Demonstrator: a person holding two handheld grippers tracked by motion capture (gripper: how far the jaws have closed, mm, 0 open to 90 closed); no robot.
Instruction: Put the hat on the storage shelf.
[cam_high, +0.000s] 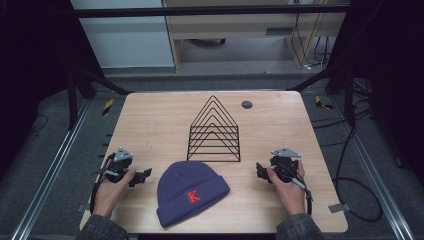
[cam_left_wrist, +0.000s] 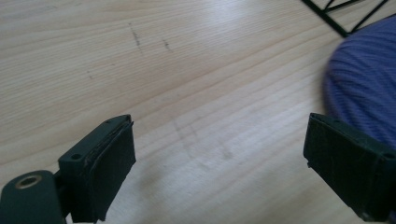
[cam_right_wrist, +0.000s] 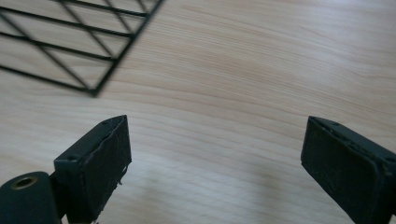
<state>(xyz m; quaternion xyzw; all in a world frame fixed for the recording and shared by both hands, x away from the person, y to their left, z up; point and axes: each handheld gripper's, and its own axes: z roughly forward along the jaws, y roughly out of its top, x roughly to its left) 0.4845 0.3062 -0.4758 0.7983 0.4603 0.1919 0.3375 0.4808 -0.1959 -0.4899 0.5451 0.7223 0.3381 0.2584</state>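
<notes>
We are holding one hand-held gripper in each hand, and both are resting low on the wooden counter (cam_high: 150, 125). The left hand-held gripper (cam_high: 146, 174) is sitting on one side of a blue hat (cam_high: 191, 192), and the right hand-held gripper (cam_high: 259, 170) is sitting on the other side. We think we are parking them this way so each one can come in at the hat from its own side.

The hat is lying flat between the two hand-held grippers, with its red letter facing up. It is near the left hand-held gripper and a bit farther from the right one. Neither one is touching it. In the left gripper view, the hat (cam_left_wrist: 364, 88) is showing just past the far jaw, so that hand-held gripper (cam_left_wrist: 219, 156) is pointing almost at it.

Both hand-held grippers are standing wide open, and they are holding nothing. In the right gripper view we are seeing bare wood between the jaws of that hand-held gripper (cam_right_wrist: 215, 158). We think wide jaws are good here, because a soft hat needs a big bite.

A black wire rack (cam_high: 214, 131) is standing past the hat, farther out than both hand-held grippers. Its pointed top is rising up like a little roof. A corner of the rack (cam_right_wrist: 74, 46) is also lying ahead of the right hand-held gripper. We are guessing the hat is going to go on it, because the rack is waiting so near with nothing on it.
</notes>
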